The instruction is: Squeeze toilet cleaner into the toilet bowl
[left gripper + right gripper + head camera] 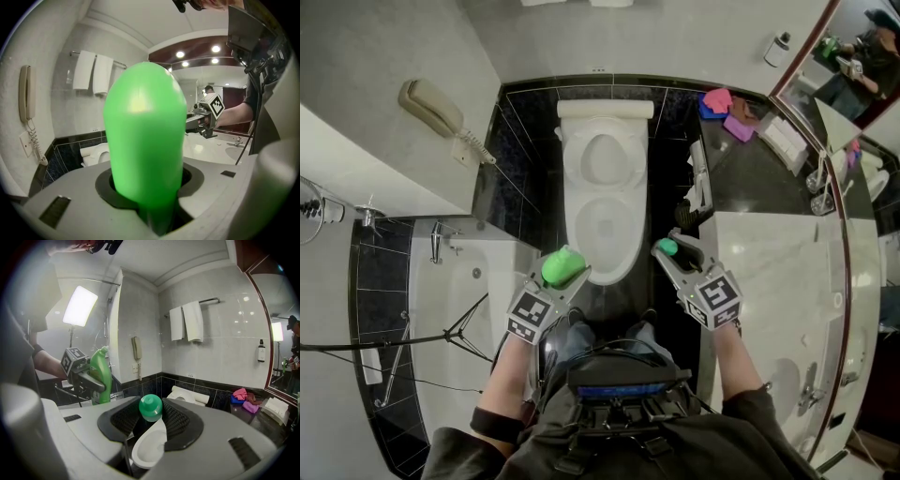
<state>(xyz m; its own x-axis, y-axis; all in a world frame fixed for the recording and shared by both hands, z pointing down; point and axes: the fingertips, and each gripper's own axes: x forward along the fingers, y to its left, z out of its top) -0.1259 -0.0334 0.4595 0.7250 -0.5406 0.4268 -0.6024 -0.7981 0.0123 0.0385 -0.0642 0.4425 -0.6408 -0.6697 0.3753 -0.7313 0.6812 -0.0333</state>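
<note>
A white toilet stands ahead with its lid up against the black tiled wall and its bowl uncovered. My left gripper is shut on a bright green cleaner bottle, held at the bowl's front left rim. In the left gripper view the bottle fills the middle between the jaws. My right gripper is shut on the bottle's small green cap at the bowl's front right. The cap sits between the pads, with the toilet's rim below it and the uncapped bottle at left.
A wall phone hangs at left above a bathtub. The marble vanity counter runs along the right, with coloured cloths on the dark ledge behind. White towels hang above the toilet. A dark object stands right of the bowl.
</note>
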